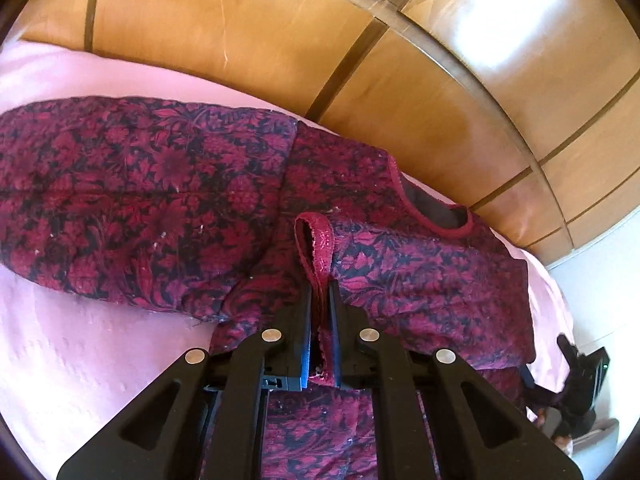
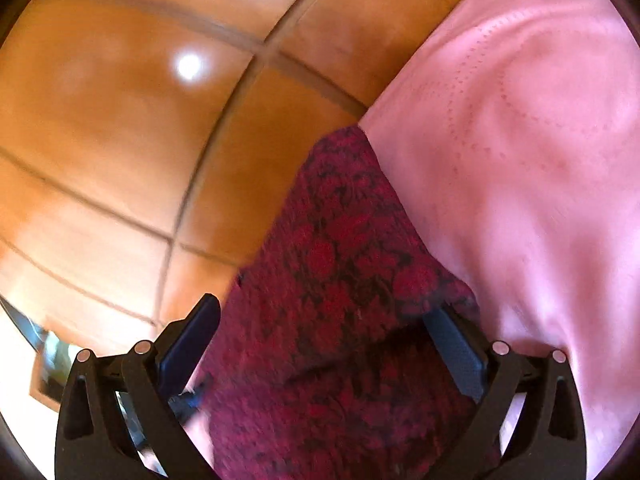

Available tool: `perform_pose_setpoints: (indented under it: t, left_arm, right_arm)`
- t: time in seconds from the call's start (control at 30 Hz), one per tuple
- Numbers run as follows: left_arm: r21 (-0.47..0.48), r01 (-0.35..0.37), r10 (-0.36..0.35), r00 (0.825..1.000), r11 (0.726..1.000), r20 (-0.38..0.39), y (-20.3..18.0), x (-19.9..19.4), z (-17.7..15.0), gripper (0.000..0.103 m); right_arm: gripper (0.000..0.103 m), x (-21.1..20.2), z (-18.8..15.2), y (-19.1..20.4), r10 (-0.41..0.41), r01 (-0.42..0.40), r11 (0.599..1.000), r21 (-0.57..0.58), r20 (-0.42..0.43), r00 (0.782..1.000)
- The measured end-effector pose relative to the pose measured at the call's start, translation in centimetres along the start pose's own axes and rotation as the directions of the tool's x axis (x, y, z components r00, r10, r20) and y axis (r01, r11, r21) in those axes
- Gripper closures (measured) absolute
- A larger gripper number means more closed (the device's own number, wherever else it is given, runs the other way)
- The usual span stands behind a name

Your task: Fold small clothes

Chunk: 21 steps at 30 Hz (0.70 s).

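Left gripper fingers pinch garment cuff; right gripper fingers spread, blurred, garment partly cut off.

Both fisheye views are bright and warm, bowing straight lines toward dark corners. Glare blooms on the glossy wooden panels ahead of the left gripper. The right wrist view is smeared, probably motion blur, softening the pink bedspread.

Glossy wooden panelling with dark inlaid strips, catching bright glare; pink bedcover below; pale wall at far right.
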<state>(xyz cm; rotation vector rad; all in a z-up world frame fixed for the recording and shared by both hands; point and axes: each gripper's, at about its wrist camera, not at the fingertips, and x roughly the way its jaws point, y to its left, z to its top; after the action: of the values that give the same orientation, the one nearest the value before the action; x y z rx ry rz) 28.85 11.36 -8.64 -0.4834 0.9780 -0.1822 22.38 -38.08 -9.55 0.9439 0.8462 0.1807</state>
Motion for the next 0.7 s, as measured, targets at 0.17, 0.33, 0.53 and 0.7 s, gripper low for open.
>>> perform_pose_setpoints:
  t: [0.17,0.33,0.53,0.7]
  left_arm:
    - [0.072,-0.007,0.004,1.000,0.997,0.030,-1.5,-0.7,-0.2,0.096]
    - [0.083,-0.027,0.024,0.999,0.996,0.038,-2.0,0.0,-0.6,0.096]
    - [0.111,-0.088,0.083,0.995,0.990,0.047,-2.1,0.7,-0.6,0.094]
    - [0.087,-0.125,0.122,0.992,0.988,0.039,-1.4,2.0,0.0,0.090]
  right_arm:
    - [0.002,-1.6,-2.6,3.5,-0.107,0.083,0.975,-0.207,-0.106,0.989]
    - [0.002,-1.1,-2.4,7.8,-0.106,0.085,0.939,-0.334,-0.044,0.993]
    - [0.002,6.2,-2.2,9.0,-0.385,0.345,0.807,-0.479,0.017,0.923]
    - [0.002,9.3,-4.8,8.5,-0.494,0.479,0.660,-0.579,0.146,0.857]
